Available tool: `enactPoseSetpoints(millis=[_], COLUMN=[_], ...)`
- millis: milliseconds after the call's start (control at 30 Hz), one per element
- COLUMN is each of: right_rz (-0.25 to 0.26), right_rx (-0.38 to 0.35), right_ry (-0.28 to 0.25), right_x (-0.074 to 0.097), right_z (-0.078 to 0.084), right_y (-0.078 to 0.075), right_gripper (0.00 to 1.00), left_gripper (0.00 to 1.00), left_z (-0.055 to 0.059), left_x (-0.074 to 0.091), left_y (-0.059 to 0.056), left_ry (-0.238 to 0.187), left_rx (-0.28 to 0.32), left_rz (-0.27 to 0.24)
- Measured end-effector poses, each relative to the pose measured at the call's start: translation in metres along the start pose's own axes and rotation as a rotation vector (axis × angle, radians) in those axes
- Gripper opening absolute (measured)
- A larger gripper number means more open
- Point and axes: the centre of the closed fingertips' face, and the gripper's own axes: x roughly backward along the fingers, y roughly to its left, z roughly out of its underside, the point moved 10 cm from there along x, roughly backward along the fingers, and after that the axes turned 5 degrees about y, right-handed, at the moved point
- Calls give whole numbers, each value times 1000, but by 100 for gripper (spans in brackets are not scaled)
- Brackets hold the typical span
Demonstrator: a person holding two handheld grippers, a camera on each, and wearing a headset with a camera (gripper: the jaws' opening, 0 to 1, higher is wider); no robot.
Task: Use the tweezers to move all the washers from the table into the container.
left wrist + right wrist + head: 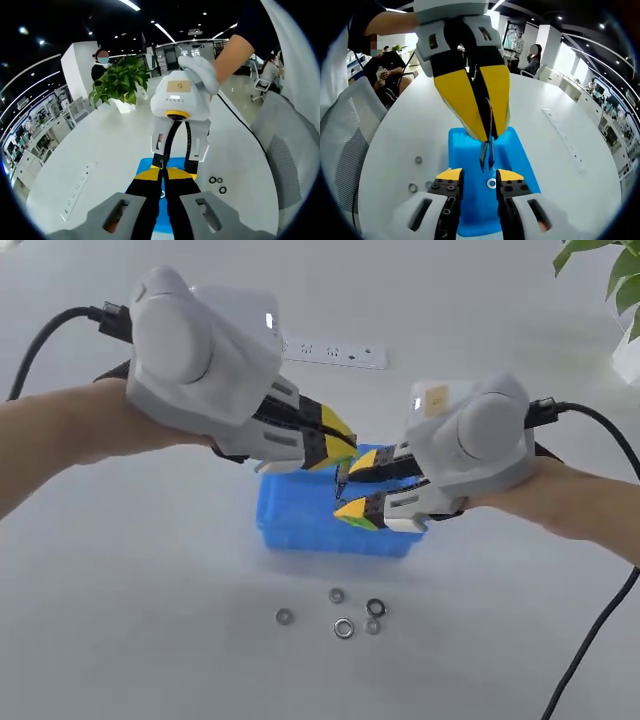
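blue plastic container [300, 530] is seen on the white tabletop [150, 640], beneath both pairs of tongs. the left tongs [348, 443] are clamped on the tweezers [486, 154], whose thin tips are pointed down over the inside of the container. the right tongs [480, 176] are held apart just beside those tips, with nothing gripped between them. one washer [491, 183] is seen lying on the floor of the container, close below the tweezer tips. five more washers [343, 628] are scattered on the tabletop on the person's side of the container, near its front wall but apart from it, with one set off to the left of the rest. a white power strip [335, 353] is laid on the tabletop behind the container
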Motion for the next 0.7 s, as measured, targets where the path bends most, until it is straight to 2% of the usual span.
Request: enactPoseSetpoints(millis=[167,367,500,700], right_rz=[29,78,113,163], right_rx=[3,-45,-76,-122], right_ry=[1,-58,-78,-76], right_x=[6,23,40,60], right_z=[1,-1,2,15], right_y=[1,5,13,33], right_gripper=[30,40,46,58], left_gripper=[5,5,5,5], left_z=[-1,-7,-11,-15], left_x=[6,15,22,34], left_y=[-3,-6,-11,-27], left_ry=[6,-5,-7,-10], left_rx=[-3,-2,-3,-5], left_rz=[-5,-26,-33,-39])
